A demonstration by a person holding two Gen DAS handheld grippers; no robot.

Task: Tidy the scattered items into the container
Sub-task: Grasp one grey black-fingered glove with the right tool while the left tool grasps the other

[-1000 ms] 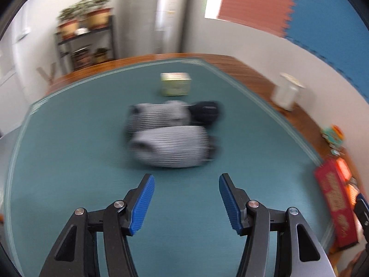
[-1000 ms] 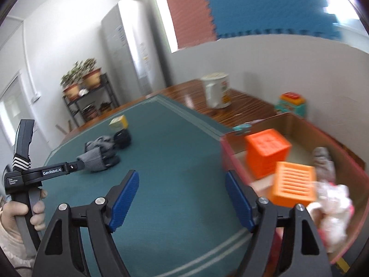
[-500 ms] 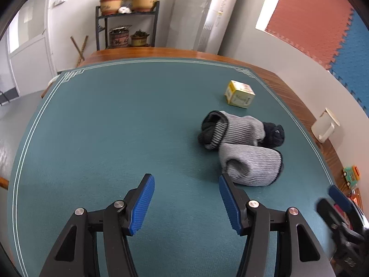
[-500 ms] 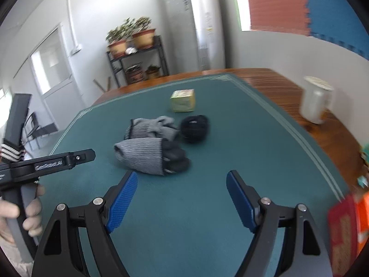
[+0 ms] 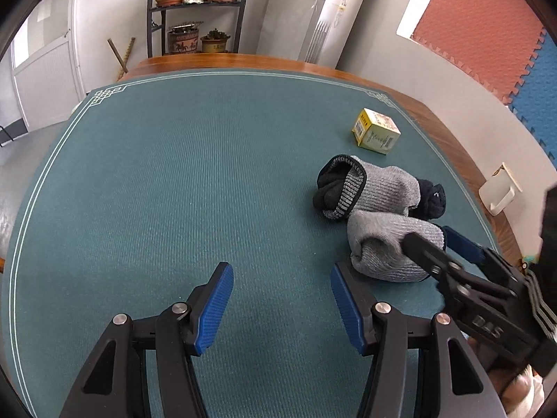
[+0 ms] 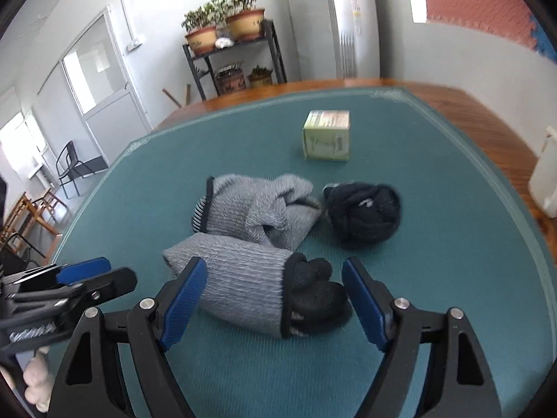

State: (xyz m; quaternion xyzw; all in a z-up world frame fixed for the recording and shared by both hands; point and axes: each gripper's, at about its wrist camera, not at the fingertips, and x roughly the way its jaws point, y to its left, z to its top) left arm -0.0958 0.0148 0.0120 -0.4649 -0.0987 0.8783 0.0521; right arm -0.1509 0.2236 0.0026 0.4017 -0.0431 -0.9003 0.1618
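Note:
Two grey rolled sock bundles lie on the green table mat. The near bundle (image 6: 243,289) has a black end and lies between the open fingers of my right gripper (image 6: 275,299), which straddles it; it also shows in the left wrist view (image 5: 386,247). The far grey bundle (image 6: 257,209) lies behind it, next to a black sock ball (image 6: 362,212). A small yellow-green box (image 6: 327,136) stands further back. My left gripper (image 5: 282,303) is open and empty over bare mat, left of the socks. The container is out of view.
A white jug (image 6: 546,181) stands on the wooden table edge at the right. A plant shelf (image 5: 198,17) stands beyond the far end of the table. The mat (image 5: 156,174) stretches wide to the left of the socks.
My right gripper has moved forward and down so its open fingers now straddle the near grey bundle. My left gripper has held almost still, with the right gripper now showing in its view.

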